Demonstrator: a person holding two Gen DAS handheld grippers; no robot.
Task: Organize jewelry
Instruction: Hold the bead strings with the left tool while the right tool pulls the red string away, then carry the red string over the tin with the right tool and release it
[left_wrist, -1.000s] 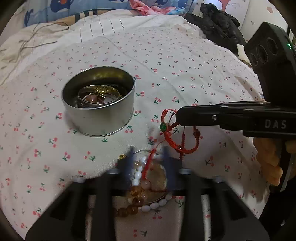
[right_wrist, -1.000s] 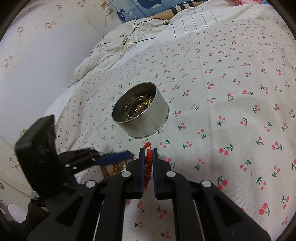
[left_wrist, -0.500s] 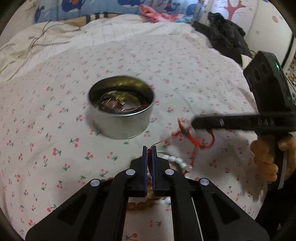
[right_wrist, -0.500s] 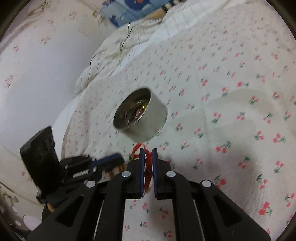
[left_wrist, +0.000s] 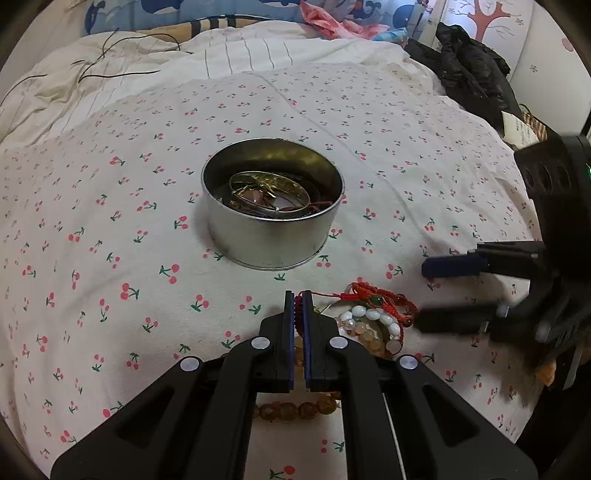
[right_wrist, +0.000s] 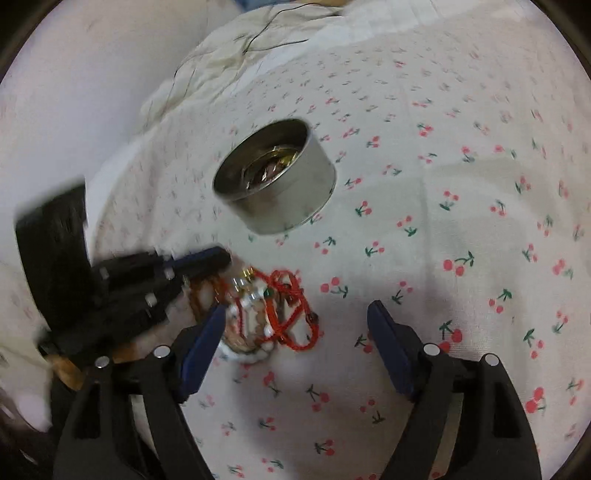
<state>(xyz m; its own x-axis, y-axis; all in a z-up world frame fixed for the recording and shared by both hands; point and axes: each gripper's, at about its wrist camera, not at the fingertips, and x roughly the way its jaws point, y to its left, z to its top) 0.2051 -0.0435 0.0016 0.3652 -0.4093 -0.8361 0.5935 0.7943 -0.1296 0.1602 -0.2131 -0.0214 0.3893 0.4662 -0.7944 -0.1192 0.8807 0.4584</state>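
Note:
A red cord bracelet (left_wrist: 376, 299) with a green bead lies on a pile of jewelry on the cherry-print sheet. One strand runs into my left gripper (left_wrist: 298, 299), which is shut on it. Under the cord lie a white bead bracelet (left_wrist: 373, 317) and an amber bead bracelet (left_wrist: 295, 410). My right gripper (right_wrist: 295, 312) is opening, its jaws wide apart above the red cord bracelet (right_wrist: 291, 314), with no pad touching it. Behind the pile stands a round metal tin (left_wrist: 273, 236) holding bangles and gold pieces. In the left wrist view, my right gripper (left_wrist: 428, 293) comes in from the right.
The cherry-print sheet (left_wrist: 110, 258) covers the bed around the tin (right_wrist: 280, 206). A black jacket (left_wrist: 469, 74) lies at the back right and a thin black cable (left_wrist: 110, 74) at the back left. My left gripper (right_wrist: 218, 258) reaches in from the left in the right wrist view.
My right gripper has opened wide and let go of the red cord, which now rests on the pile. My left gripper has shut on a strand of that cord.

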